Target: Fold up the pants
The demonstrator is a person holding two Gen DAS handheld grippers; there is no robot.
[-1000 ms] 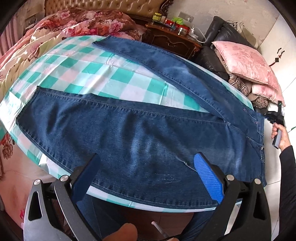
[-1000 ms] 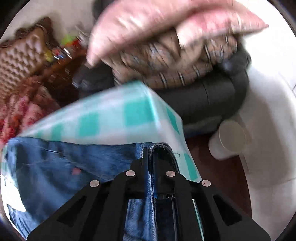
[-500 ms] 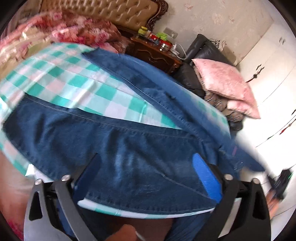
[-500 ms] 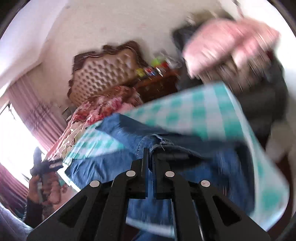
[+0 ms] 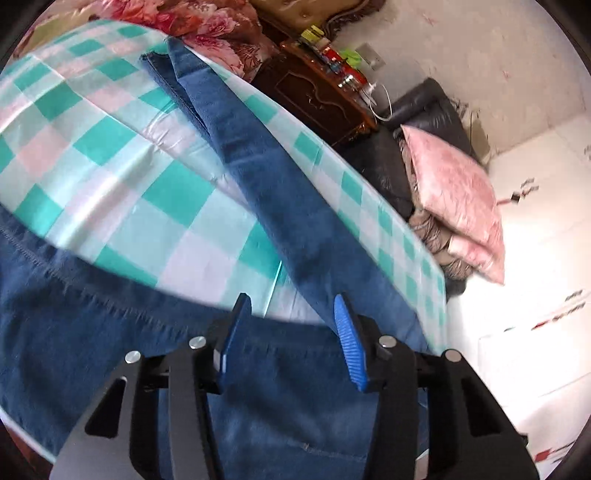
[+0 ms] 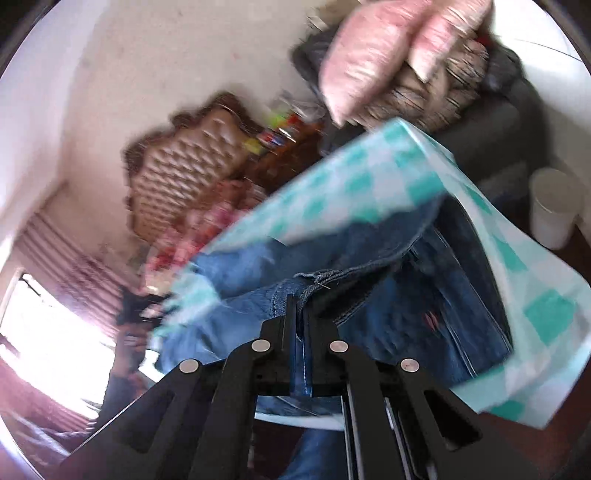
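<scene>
Blue jeans (image 5: 266,192) lie spread on a table with a green-and-white checked cloth (image 5: 110,155). One leg runs to the far edge; the near leg (image 5: 110,332) lies under my left gripper (image 5: 291,328). The left gripper is open, half closed, blue pads (image 5: 349,350) just above the denim near the crotch. My right gripper (image 6: 299,306) is shut on the jeans' waistband (image 6: 317,280) and holds it lifted off the table; the denim (image 6: 406,306) hangs folded below it.
A dark wooden nightstand (image 5: 314,96) with small items, a black sofa (image 5: 424,107) with pink pillows (image 5: 454,192), and a bed with a floral quilt (image 5: 207,26) stand beyond the table. A white bin (image 6: 554,210) stands on the floor at right.
My left gripper has moved forward over the near leg toward the crotch and its jaws have narrowed. My right gripper has lifted the waistband up and swung it over the jeans.
</scene>
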